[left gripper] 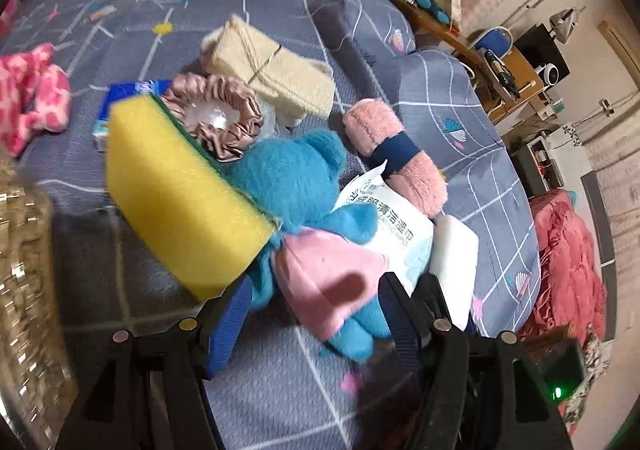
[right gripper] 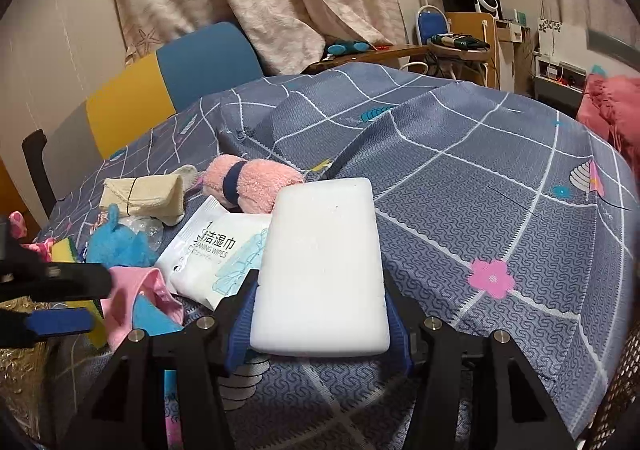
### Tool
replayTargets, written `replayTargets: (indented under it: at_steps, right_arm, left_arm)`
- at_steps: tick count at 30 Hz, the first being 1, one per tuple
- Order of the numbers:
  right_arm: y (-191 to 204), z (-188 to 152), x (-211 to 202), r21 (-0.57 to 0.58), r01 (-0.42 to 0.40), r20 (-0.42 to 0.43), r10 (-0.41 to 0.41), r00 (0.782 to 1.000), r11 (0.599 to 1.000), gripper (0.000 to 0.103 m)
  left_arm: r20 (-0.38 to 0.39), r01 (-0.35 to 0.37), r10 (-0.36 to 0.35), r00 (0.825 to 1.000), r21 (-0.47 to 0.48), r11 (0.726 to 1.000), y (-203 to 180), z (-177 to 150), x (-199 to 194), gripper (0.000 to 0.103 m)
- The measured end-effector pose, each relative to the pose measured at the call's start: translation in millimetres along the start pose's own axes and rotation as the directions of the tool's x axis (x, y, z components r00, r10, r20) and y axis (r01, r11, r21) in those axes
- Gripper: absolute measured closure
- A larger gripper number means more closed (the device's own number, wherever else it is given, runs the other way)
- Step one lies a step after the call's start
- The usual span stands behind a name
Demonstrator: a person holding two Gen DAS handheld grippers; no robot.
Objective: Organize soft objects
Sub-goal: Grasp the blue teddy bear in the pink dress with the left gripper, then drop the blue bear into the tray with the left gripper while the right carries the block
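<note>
My left gripper (left gripper: 316, 290) is open; a yellow sponge with a green back (left gripper: 180, 193) leans against its left finger, above the bed. A blue plush toy in a pink dress (left gripper: 304, 209) lies between the fingers. My right gripper (right gripper: 320, 290) is shut on a white sponge block (right gripper: 324, 266), which also shows in the left wrist view (left gripper: 456, 266). A wipes packet (right gripper: 216, 250), a pink rolled towel with a navy band (right gripper: 256, 181), a cream folded cloth (right gripper: 144, 193) and a satin scrunchie (left gripper: 216, 117) lie nearby.
Everything lies on a grey patterned bedspread (right gripper: 480, 177). A gold woven basket (left gripper: 24, 290) stands at the left. A pink spotted cloth (left gripper: 28, 97) lies far left. A blue tissue pack (left gripper: 120, 97) sits behind the yellow sponge. A desk and chair (right gripper: 460, 37) stand beyond the bed.
</note>
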State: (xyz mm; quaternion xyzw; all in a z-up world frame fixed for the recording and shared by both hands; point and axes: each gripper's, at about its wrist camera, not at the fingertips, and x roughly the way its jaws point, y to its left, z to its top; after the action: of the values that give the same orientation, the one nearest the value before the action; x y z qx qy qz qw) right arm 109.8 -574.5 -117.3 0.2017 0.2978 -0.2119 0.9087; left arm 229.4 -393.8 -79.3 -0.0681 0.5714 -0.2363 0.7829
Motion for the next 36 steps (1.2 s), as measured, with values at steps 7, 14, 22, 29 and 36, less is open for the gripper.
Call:
replayTargets:
  at_steps: [7, 14, 22, 29, 36]
  right_arm:
    - [-1, -2, 1, 0.001, -0.002, 0.002, 0.002, 1.000, 1.000, 0.046]
    - [0, -2, 1, -0.004, 0.004, 0.003, -0.004, 1.000, 1.000, 0.046]
    - [3, -3, 1, -0.018, 0.023, 0.000, -0.023, 1.000, 1.000, 0.046]
    - [6, -3, 1, -0.037, 0.052, 0.000, -0.052, 0.999, 0.998, 0.046]
    - [10, -4, 0, -0.062, 0.100, 0.006, -0.100, 0.995, 0.993, 0.046]
  left_arm:
    - [-0.029, 0.008, -0.009, 1.000, -0.038, 0.999, 3, 13, 31, 0.038]
    - [-0.033, 0.025, -0.025, 0.999, -0.015, 1.000, 8, 7, 36, 0.063]
    - [-0.005, 0.050, -0.050, 0.999, 0.020, 0.999, 19, -18, 6, 0.063]
    - [0.022, 0.056, -0.058, 0.998, 0.085, 0.995, 25, -39, -28, 0.063]
    - [0.070, 0.080, -0.095, 0.993, 0.193, 0.978, 20, -59, -74, 0.063]
